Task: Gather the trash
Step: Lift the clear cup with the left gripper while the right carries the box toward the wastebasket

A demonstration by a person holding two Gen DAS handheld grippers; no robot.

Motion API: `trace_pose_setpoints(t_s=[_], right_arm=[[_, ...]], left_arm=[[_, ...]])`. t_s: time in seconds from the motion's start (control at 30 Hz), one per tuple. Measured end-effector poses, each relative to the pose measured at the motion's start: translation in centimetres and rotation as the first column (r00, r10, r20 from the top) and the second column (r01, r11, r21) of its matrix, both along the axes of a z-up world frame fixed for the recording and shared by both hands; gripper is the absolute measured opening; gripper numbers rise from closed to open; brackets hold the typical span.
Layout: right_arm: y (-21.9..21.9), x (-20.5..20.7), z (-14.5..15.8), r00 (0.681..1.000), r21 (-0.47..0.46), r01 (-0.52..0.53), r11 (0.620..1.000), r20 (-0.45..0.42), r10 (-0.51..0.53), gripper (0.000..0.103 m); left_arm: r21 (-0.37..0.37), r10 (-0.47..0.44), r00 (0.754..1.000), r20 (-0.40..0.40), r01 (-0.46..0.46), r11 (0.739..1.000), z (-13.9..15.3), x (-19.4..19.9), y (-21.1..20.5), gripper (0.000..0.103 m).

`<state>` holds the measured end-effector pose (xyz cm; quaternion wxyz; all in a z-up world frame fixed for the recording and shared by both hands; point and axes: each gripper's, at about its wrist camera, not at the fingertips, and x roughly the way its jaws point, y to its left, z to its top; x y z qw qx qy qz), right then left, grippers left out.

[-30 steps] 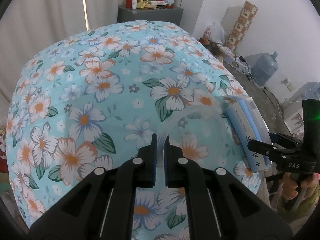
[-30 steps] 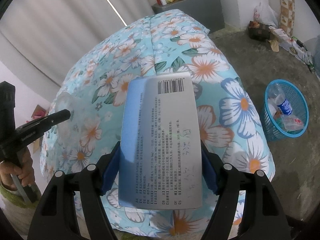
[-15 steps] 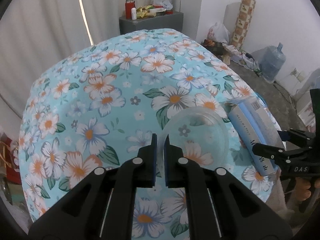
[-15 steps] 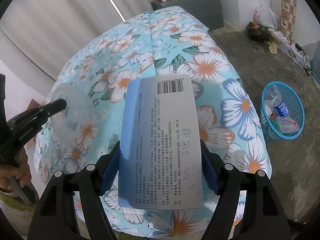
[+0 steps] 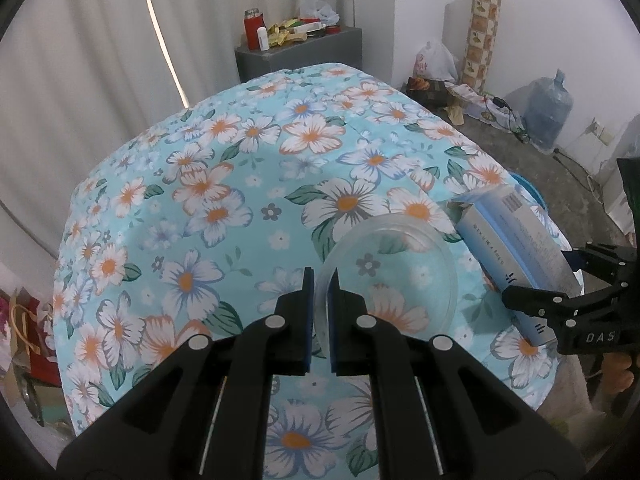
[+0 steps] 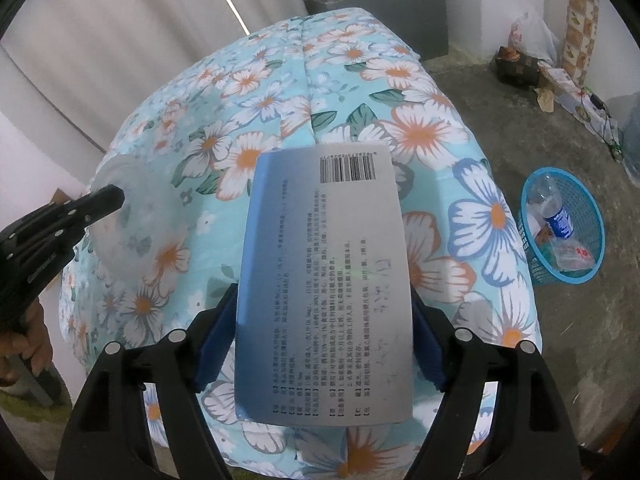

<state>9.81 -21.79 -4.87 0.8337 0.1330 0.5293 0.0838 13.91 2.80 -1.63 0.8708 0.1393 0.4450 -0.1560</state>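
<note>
My left gripper (image 5: 321, 285) is shut on the rim of a clear plastic bowl (image 5: 394, 272), held above the flowered blue bedspread (image 5: 224, 200). The bowl also shows at the left of the right wrist view (image 6: 136, 220). My right gripper (image 6: 320, 344) is shut on a flat blue-and-white medicine box (image 6: 324, 280) with a barcode, held above the bed's right edge. The box also shows at the right of the left wrist view (image 5: 516, 248). A blue mesh trash basket (image 6: 588, 256) stands on the floor right of the bed, holding a plastic bottle (image 6: 554, 210) and wrappers.
A grey cabinet (image 5: 300, 54) with a red jar and clutter stands behind the bed. White curtains (image 5: 80, 60) hang at the left. A plastic bag, a patterned roll and a large water jug (image 5: 546, 110) stand along the right wall on the concrete floor.
Both grippers have risen and pulled back from the bed with the bowl and the box in them. The bed looks smaller and more of the room shows.
</note>
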Motion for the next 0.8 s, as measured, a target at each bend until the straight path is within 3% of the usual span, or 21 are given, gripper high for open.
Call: trace_pose_setpoints(t_s=[0.27, 0.53, 0.67, 0.8], right_arm=[[-0.7, -0.2, 0.0, 1.0, 0.034, 0.021, 0.999, 0.012, -0.021, 0.069], [-2.1, -0.8, 1.3, 0.997, 0.136, 0.046, 0.99, 0.054, -0.054, 0.069], [-5.0, -2.1, 2.4, 0.985, 0.197, 0.108, 0.975, 0.109, -0.131, 0.069], [-10.3, -3.6, 2.8, 0.96, 0.253, 0.22, 0.942, 0.119, -0.255, 0.069]], left_arm=[[0.025, -0.006, 1.0, 0.023, 0.006, 1.0, 0.1, -0.1, -0.1, 0.004], [-0.045, -0.008, 0.998, 0.066, 0.011, 0.999, 2.1, 0.0, 0.5, 0.004], [-0.104, -0.049, 0.997, 0.065, 0.055, 0.993, 3.8, 1.0, -1.2, 0.004], [-0.131, -0.127, 0.988, 0.084, 0.137, 0.982, 5.5, 1.8, -5.4, 0.004]])
